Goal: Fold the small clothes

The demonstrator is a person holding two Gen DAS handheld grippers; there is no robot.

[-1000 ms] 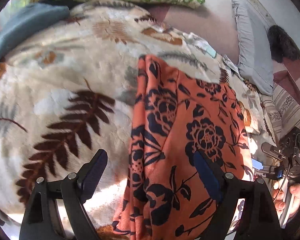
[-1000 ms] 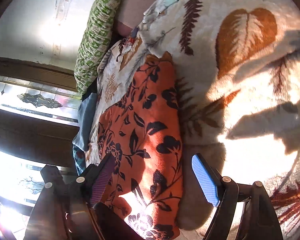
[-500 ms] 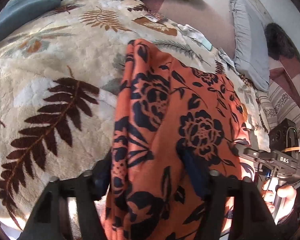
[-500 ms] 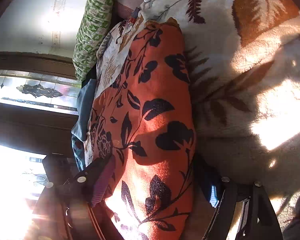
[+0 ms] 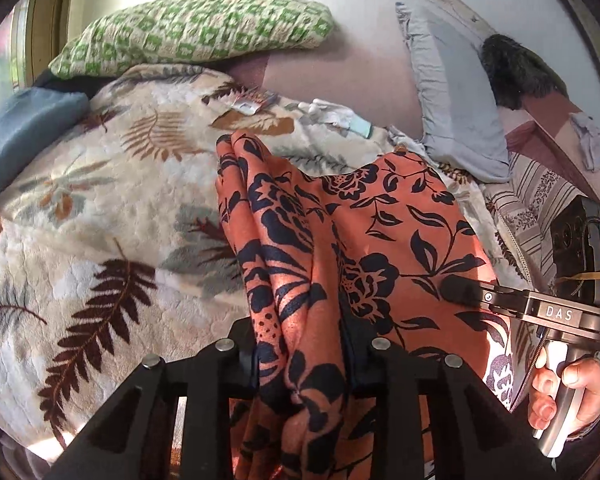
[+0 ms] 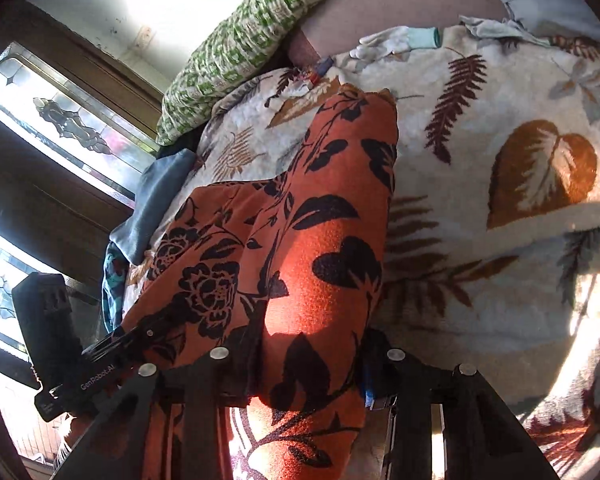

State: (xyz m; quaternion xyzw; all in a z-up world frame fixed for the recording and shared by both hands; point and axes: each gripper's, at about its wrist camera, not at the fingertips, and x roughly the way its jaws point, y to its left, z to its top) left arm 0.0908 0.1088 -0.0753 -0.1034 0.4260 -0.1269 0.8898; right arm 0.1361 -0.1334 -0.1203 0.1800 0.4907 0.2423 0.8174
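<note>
Left gripper (image 5: 302,360) was clamped on the near edge of the orange floral garment (image 5: 364,240), cloth bunched in folds between its jaws at bottom centre of the left wrist view. Right gripper (image 6: 308,364) was likewise closed on the same garment, fabric pinched between the jaws at bottom centre of the right wrist view.

Garment ran from both grippers up toward frame centre, near end raised off the bed, far end resting on the leaf-print blanket (image 5: 100,208). In the left view it split into a narrow gathered ridge on the left and a flatter panel on the right. In the right view, sunlight hit the lower middle of the cloth.

Right gripper also showed at the right edge of the left view, with the person's hand (image 5: 568,396) around its handle, lower right. Left gripper body showed at lower left of the right view.

Background: green patterned pillow (image 5: 196,32) at upper left of the left view, grey pillow (image 5: 456,92) upper right, blue cloth (image 5: 24,132) at left edge. Window (image 6: 60,120) at left of the right view.
</note>
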